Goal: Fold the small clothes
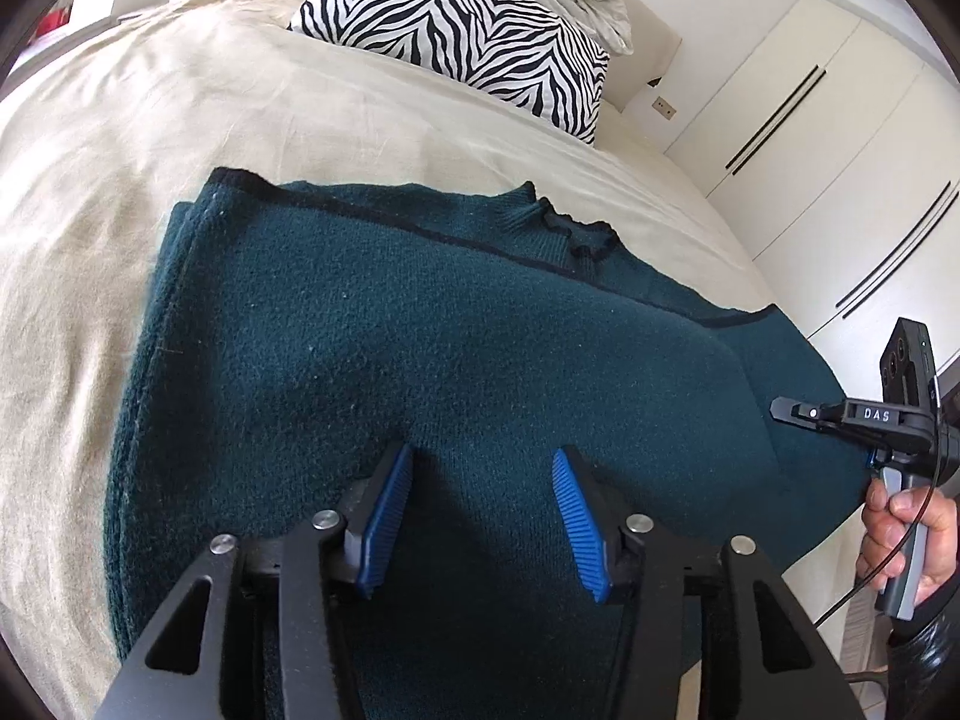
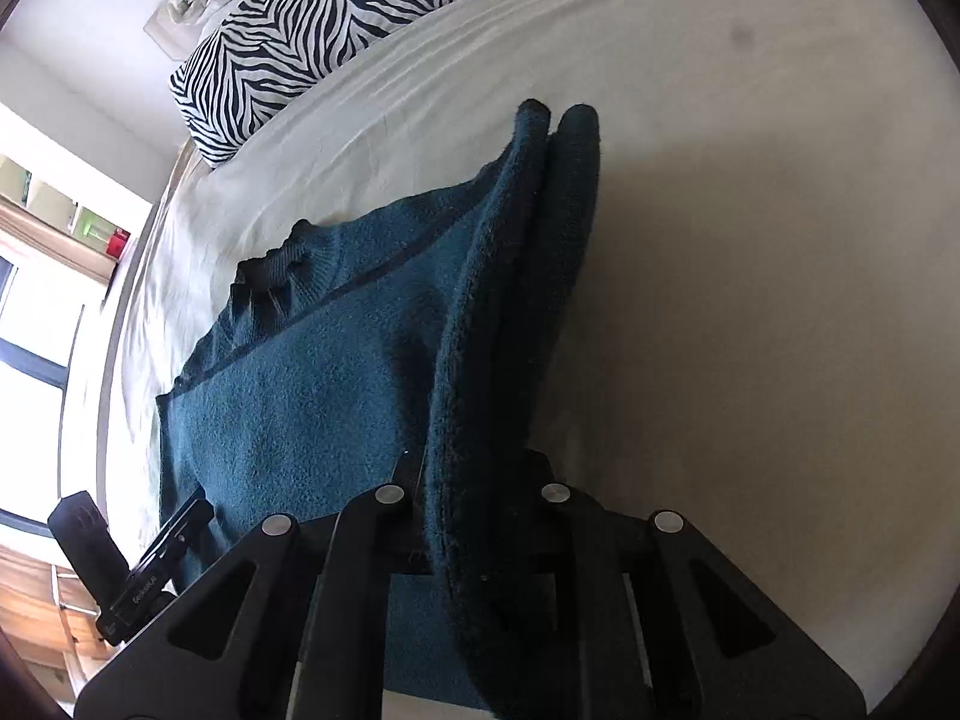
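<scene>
A dark teal knit sweater (image 1: 420, 348) lies partly folded on the bed, collar toward the pillow. My left gripper (image 1: 483, 456) is open just above the sweater's near part, its blue pads (image 1: 384, 516) apart with nothing between them. My right gripper (image 2: 477, 474) is shut on a thick doubled edge of the sweater (image 2: 516, 312) and holds that fold raised above the sheet. In the left wrist view the right gripper (image 1: 864, 420) shows at the sweater's right edge, held by a hand. The left gripper's body (image 2: 150, 564) shows low left in the right wrist view.
The bed is covered by a beige sheet (image 1: 120, 180). A zebra-striped pillow (image 1: 468, 30) lies at the head, with a crumpled pale pillow behind it. White wardrobe doors (image 1: 840, 150) stand to the right of the bed; a window and shelves (image 2: 48, 300) are on the other side.
</scene>
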Demonstrator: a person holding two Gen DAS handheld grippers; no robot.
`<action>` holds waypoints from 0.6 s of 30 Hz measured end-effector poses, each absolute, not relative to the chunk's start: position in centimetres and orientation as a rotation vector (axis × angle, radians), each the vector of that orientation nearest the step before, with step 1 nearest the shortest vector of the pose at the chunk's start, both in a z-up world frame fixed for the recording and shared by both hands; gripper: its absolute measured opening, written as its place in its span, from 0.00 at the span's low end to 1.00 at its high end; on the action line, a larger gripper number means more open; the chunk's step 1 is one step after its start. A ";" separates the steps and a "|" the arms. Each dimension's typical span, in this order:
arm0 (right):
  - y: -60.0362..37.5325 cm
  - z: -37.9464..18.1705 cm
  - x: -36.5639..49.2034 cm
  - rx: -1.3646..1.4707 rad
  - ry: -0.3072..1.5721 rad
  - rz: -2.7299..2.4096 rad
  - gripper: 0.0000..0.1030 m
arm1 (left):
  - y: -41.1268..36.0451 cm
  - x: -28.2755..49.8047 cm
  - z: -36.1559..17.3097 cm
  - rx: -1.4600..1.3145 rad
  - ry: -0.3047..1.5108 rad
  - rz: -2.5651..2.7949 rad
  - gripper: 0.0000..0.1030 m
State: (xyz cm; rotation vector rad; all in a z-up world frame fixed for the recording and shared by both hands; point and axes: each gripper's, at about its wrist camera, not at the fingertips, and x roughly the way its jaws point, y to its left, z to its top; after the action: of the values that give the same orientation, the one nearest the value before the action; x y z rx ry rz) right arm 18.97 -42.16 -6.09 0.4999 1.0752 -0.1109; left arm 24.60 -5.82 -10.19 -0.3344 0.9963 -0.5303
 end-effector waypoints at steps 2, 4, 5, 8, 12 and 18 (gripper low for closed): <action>-37.9 -4.1 19.7 0.398 1.072 -0.093 0.11 | -4.2 25.0 -10.4 -0.436 1.025 -0.550 0.38; -33.2 -2.4 20.3 0.286 1.064 -0.074 0.11 | -2.8 25.3 -10.5 -0.518 1.041 -0.573 0.39; -30.6 -2.0 20.6 0.223 1.070 -0.064 0.11 | -2.2 25.4 -10.5 -0.549 1.045 -0.580 0.40; -24.3 -2.6 21.6 0.111 1.106 -0.016 0.11 | -0.7 25.7 -10.6 -0.683 1.061 -0.645 0.55; -19.4 -5.0 21.4 -0.054 1.110 -0.085 0.12 | 0.0 25.7 -9.5 -0.781 1.047 -0.733 0.83; -14.9 -6.0 19.2 -0.336 1.033 -0.192 0.12 | -0.2 26.5 -9.7 -0.783 1.090 -0.759 0.86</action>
State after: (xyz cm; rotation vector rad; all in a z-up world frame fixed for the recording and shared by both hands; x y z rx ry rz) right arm 19.16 -14.95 -5.98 -0.3356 1.0329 -0.1919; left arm 26.46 -0.15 -9.68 -0.7833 1.0904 -0.7593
